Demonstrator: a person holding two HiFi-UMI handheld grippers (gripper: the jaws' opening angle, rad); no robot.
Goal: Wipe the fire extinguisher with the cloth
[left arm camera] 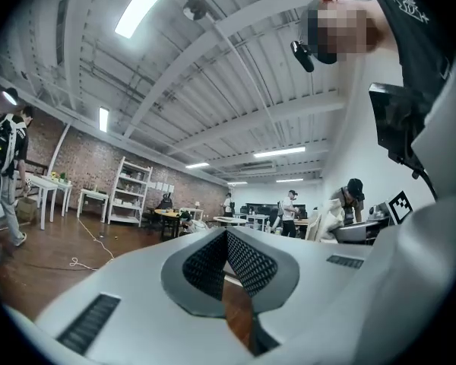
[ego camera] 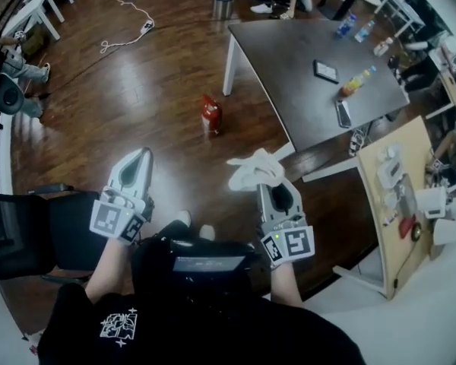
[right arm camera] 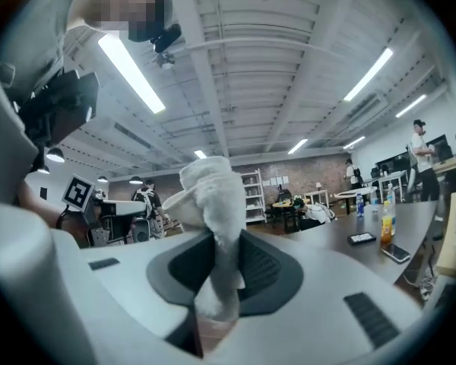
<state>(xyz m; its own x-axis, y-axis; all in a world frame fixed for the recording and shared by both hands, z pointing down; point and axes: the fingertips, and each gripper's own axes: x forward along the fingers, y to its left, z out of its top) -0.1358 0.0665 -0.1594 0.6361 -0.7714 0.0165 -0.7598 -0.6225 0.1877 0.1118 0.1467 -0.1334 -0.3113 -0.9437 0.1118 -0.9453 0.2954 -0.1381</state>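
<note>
L side: the left gripper [ego camera: 140, 157] hangs over the wood floor [ego camera: 137, 90], just ahead of the person's knees. In the left gripper view its fingers [left arm camera: 251, 265] are pressed together at the tips w/ nothing between them. Only a sliver of floor shows through the gap lower down.

R side: the right gripper [ego camera: 273, 188] has its fingers [right arm camera: 262, 268] clamped on the white cloth [ego camera: 254, 169]. The cloth bunches up above the tips, and a narrow tail runs down between the pads.

The fire extinguisher [ego camera: 210, 115] is small and red, and stands upright on the floor. It is ahead of both grippers, roughly between their lines, and near the closest white leg of the bench [ego camera: 281, 52]. It is well apart from the cloth, and neither gripper touches it.

On the dark bench top:
- a flat dark slab [ego camera: 325, 71], prob. a phone or small tablet, too small to tell
- an orange bottle [ego camera: 355, 82] lying on its side
- a phone [ego camera: 343, 112] near the front edge

Elsewhere, a metal bin [ego camera: 223, 4] stands beyond the far end of the bench. A white cable [ego camera: 125, 40] trails over the floor at upper left. At far right is a pale wooden board [ego camera: 399, 166] w/ white fittings on it.
</note>
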